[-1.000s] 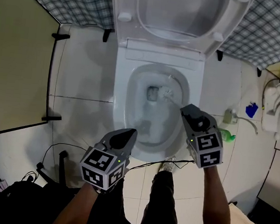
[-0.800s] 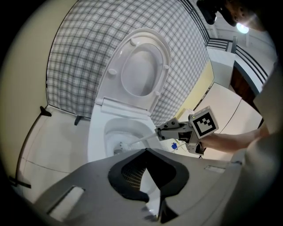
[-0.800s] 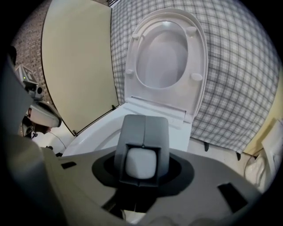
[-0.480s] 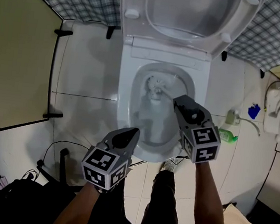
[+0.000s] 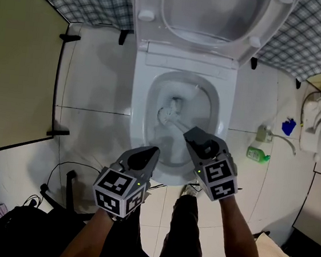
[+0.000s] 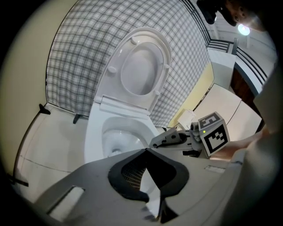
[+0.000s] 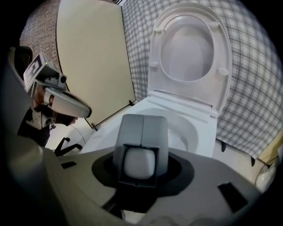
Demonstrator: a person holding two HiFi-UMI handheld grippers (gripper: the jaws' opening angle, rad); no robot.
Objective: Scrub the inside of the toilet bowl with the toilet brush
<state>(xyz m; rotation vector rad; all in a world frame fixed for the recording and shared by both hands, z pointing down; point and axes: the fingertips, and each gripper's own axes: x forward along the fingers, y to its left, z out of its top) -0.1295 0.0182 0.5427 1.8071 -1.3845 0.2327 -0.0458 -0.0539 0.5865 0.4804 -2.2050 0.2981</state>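
Observation:
The white toilet bowl (image 5: 208, 110) stands with seat and lid (image 5: 211, 15) raised. My right gripper (image 5: 193, 135) is shut on the handle of the toilet brush (image 5: 179, 126); the brush head (image 5: 165, 115) is down in the bowl, left of the drain. In the right gripper view the fingers (image 7: 152, 132) close round the white handle end (image 7: 140, 162). My left gripper (image 5: 146, 154) hangs over the bowl's near left rim, shut with nothing in it. Its jaws meet at the tip in the left gripper view (image 6: 146, 152), which also shows the right gripper (image 6: 170, 139).
A yellow partition (image 5: 17, 68) stands at the left. On the floor to the right are a green bottle (image 5: 257, 154), a water valve with a hose (image 5: 277, 138) and a blue object (image 5: 288, 126). Cables (image 5: 57, 179) lie at lower left. The person's leg (image 5: 186, 231) is below.
My right gripper has moved left and nearer to me, sweeping the brush head from the bowl's right back to its left side. The left gripper has stayed put.

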